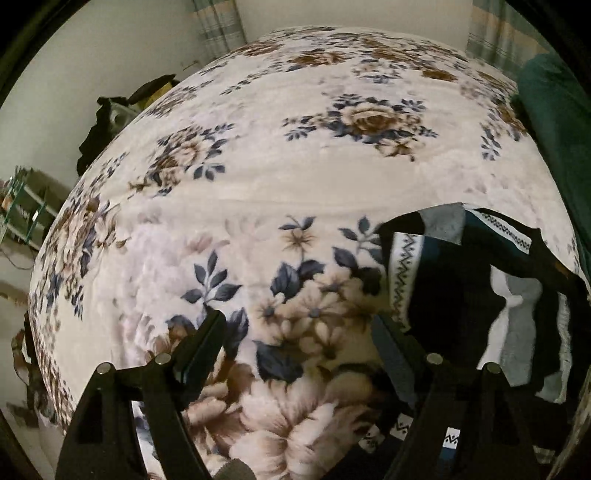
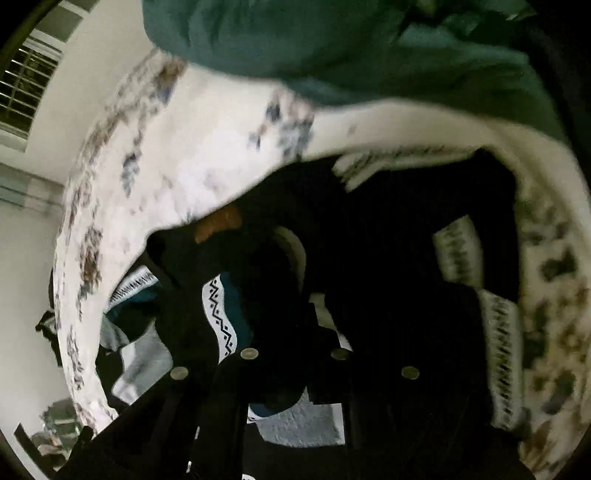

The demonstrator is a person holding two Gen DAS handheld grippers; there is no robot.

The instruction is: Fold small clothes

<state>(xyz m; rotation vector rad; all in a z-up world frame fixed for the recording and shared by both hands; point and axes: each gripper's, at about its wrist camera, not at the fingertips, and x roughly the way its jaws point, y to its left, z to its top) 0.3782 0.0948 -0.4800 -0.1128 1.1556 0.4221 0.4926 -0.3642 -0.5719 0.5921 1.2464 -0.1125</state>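
A pile of small dark clothes (image 1: 461,280), black with white zigzag bands and grey patches, lies on the floral bed cover (image 1: 258,192) at the right. My left gripper (image 1: 299,325) is open and empty above the cover; its right finger (image 1: 391,350) is at the pile's left edge. In the right wrist view the same dark clothes (image 2: 388,258) fill the middle. My right gripper (image 2: 291,332) is down among them. Its dark fingers blend into the black cloth, so I cannot tell how its jaws stand. The view is blurred.
A teal blanket (image 2: 332,48) lies bunched at the far side of the bed and shows at the right edge in the left wrist view (image 1: 554,110). Dark items (image 1: 110,122) sit off the bed's left side by the wall. Curtains (image 1: 221,26) hang behind.
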